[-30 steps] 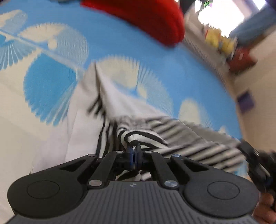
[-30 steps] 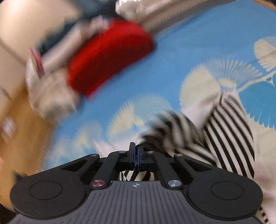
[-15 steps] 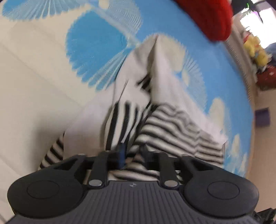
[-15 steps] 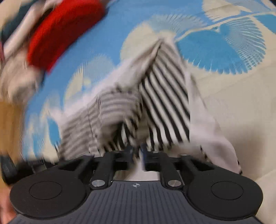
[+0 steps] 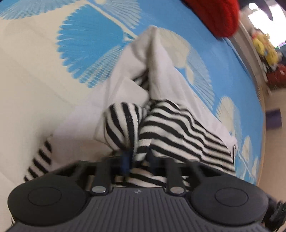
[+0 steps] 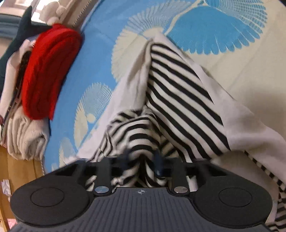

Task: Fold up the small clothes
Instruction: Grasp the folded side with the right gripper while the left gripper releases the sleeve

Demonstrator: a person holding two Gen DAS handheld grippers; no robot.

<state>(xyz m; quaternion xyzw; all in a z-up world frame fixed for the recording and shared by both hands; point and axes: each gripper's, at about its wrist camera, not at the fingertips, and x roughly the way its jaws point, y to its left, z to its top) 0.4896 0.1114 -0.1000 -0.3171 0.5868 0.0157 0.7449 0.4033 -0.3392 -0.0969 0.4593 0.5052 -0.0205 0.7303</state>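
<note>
Striped garment (image 5: pixel 178 128), black-and-white with plain white panels, lies bunched on a blue-and-cream patterned sheet (image 5: pixel 89 35); left claw (image 5: pixel 137 158) has just been closing, a fold of striped cloth between its blurred fingers, grip on the cloth apparent; right claw (image 6: pixel 141 160) likewise has just been closing, striped cloth gathered between its fingers, which show a gap; red folded cloth (image 6: pixel 48 75) lies at far left upon a pale pile (image 6: pixel 23 137).

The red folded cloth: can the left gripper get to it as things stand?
Probably not directly: the left gripper grips the striped garment, which lies between it and the red folded cloth farther along the mat.
</note>
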